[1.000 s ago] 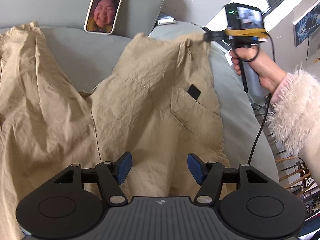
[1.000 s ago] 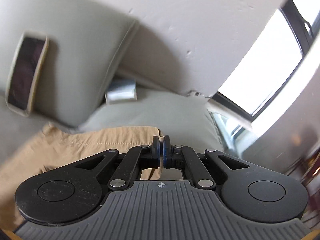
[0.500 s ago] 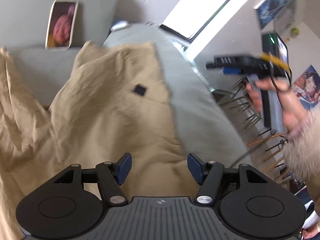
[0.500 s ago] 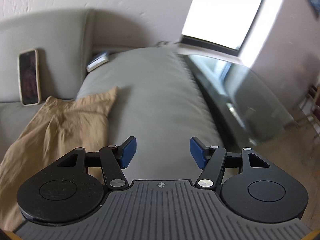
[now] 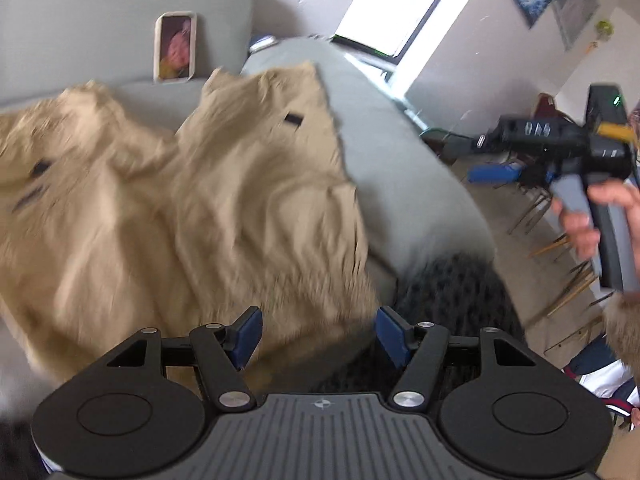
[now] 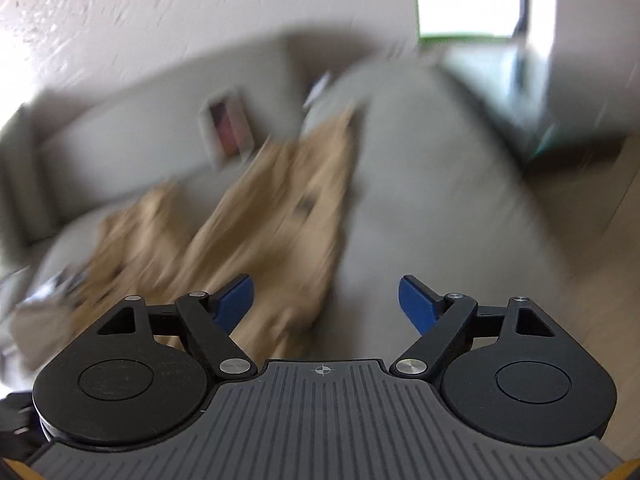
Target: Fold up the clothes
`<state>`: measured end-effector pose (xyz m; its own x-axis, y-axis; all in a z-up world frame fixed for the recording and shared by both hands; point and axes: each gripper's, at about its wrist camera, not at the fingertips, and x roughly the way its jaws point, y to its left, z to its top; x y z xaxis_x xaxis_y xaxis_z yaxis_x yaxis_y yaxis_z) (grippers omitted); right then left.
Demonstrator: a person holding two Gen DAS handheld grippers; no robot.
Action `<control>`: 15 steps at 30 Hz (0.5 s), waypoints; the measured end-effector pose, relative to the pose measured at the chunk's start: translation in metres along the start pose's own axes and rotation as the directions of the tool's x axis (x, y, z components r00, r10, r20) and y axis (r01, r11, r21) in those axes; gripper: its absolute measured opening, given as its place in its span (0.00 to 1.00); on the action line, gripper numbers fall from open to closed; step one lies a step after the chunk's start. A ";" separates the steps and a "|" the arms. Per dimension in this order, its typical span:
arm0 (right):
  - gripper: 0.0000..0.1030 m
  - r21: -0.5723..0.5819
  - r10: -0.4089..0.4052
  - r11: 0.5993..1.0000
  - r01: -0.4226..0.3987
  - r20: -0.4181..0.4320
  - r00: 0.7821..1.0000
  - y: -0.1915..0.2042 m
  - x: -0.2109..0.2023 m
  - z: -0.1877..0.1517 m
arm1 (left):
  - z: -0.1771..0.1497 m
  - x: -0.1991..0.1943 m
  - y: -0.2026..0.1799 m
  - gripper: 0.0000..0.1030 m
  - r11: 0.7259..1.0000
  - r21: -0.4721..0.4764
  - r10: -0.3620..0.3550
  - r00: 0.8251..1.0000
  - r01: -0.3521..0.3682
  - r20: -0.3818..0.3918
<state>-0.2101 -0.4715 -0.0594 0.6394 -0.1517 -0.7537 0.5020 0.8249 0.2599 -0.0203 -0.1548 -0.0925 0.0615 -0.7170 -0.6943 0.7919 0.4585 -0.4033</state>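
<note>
the tan trousers (image 5: pixel 224 216) lie spread on the seat of a grey sofa (image 5: pixel 400 168), with the waist part toward the camera and the two legs going toward the back cushion. the cloth is wrinkled and a small black tag (image 5: pixel 294 120) shows on the right leg. in the right wrist view the same trousers (image 6: pixel 256 232) appear blurred, left of the middle, on the sofa (image 6: pixel 432 208).

the left tool (image 5: pixel 318 334) is above the near edge of the trousers with its blue pads (image 5: pixel 248 332) partly apart. no cloth is between them, they hold nothing.

the right tool (image 6: pixel 326 302) has its pads wide apart and the jaws are opening more; between them only the sofa and the cloth edge are seen far below, nothing is gripped. in the left wrist view the right tool (image 5: pixel 494 172) is off the right side of the sofa, in the air, held by a hand (image 5: pixel 592 220) with a fluffy sleeve (image 5: pixel 622 324).

a phone (image 5: pixel 175 46) leans upright against the back cushion, behind the trousers. a window (image 5: pixel 400 4) is behind the sofa, and a dark rug (image 5: pixel 448 304) lies on the floor by the sofa's near end.
</note>
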 end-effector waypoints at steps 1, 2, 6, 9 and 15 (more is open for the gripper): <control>0.82 0.035 0.042 0.999 -0.040 -0.050 0.998 -0.001 0.009 -0.016 | -0.007 -0.001 0.001 0.60 1.000 -0.017 0.013 1.000 -0.014 -0.003; 0.82 0.071 0.072 0.995 -0.066 -0.094 0.993 -0.001 0.021 -0.029 | -0.013 -0.001 0.002 0.60 0.999 -0.036 0.027 1.000 -0.027 -0.005; 0.73 0.195 0.175 0.972 -0.131 -0.229 0.957 -0.003 0.071 -0.075 | -0.025 0.007 0.010 0.60 0.989 -0.127 0.078 0.997 -0.077 0.007; 0.63 0.233 0.159 0.968 -0.094 -0.278 0.947 -0.004 0.101 -0.093 | -0.030 0.013 0.012 0.60 0.983 -0.160 0.085 0.996 -0.085 -0.008; 0.32 0.190 0.189 0.971 -0.146 -0.231 0.954 0.010 0.119 -0.103 | -0.032 0.018 0.012 0.60 0.981 -0.176 0.082 0.996 -0.085 -0.027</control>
<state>-0.1887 -0.4252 -0.2083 0.5707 0.1371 -0.8096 0.5046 0.7193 0.4775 -0.0294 -0.1458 -0.1286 0.1100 -0.6627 -0.7408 0.6644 0.6033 -0.4411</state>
